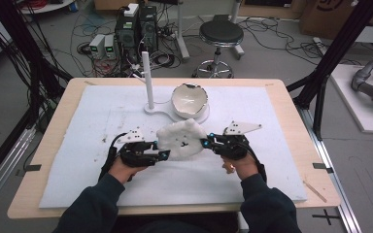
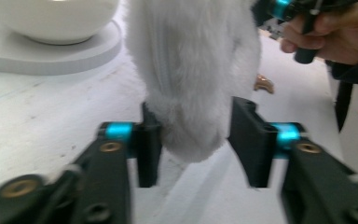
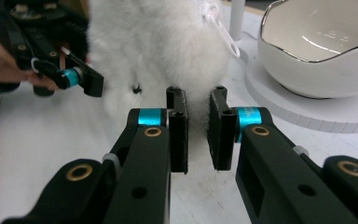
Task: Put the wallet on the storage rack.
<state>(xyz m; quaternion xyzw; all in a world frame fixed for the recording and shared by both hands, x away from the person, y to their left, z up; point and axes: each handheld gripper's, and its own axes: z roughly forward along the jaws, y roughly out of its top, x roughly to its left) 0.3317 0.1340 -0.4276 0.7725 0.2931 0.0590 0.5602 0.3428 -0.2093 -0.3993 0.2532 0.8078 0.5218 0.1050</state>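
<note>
- Your left claw (image 1: 162,154) is clamped on the white furry toy's (image 1: 180,140) left edge; your right claw (image 1: 205,142) pinches its right edge.
- Your right gripper view shows a small white clip (image 3: 220,29) on the fur.
- The toy sits mid-surface, with the white bowl (image 1: 189,99) beyond it.

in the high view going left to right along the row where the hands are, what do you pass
left gripper → white furry item → right gripper, each gripper closed on an edge of the furry item.
</note>
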